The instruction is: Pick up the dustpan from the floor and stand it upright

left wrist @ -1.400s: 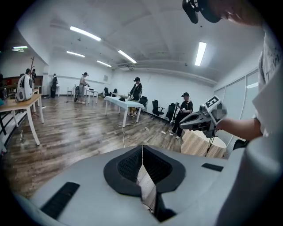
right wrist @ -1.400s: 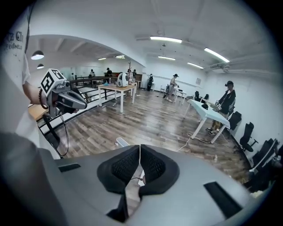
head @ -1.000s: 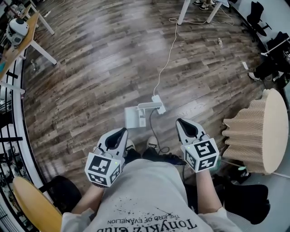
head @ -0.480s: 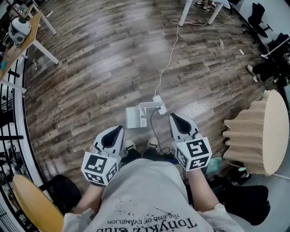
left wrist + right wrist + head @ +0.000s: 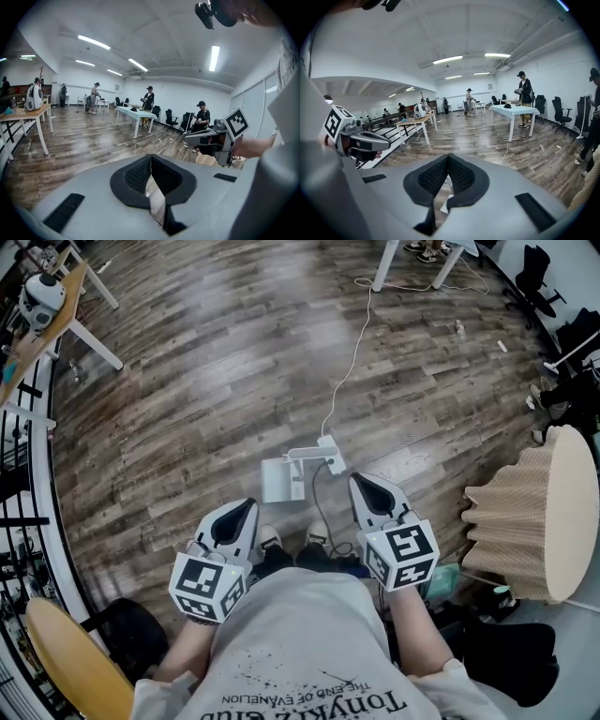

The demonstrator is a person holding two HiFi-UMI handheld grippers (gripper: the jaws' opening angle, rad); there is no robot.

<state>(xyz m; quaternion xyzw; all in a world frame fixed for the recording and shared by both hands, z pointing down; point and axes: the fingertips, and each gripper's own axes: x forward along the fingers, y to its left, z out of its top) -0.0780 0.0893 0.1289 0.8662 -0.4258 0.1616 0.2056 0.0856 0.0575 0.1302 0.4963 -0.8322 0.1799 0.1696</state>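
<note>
Dustpan (image 5: 280,482) lies flat on floor, not upright, just ahead of our shoes (image 5: 269,542), by cable (image 5: 352,362). We hold L gripper (image 5: 242,514) and R gripper (image 5: 366,491) at waist, aimed fwd. Both claws pressed together, nothing btwn; prob. idle pose.

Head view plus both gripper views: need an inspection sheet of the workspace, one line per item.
Surface: wood-plank floor, glossy.
Job's things: white dustpan lying flat on the floor ahead of the person's shoes, not yet picked up.
Clutter: dark bag-like item low at the right; small pale object on the floor.
Grippers: left gripper and right gripper held at the waist, jaws together, nothing between them.
Cables: white cable runs across the floor to a white block beside the dustpan.
Surroundings: ribbed tan stool at the right, white table legs, other people at tables.
</note>
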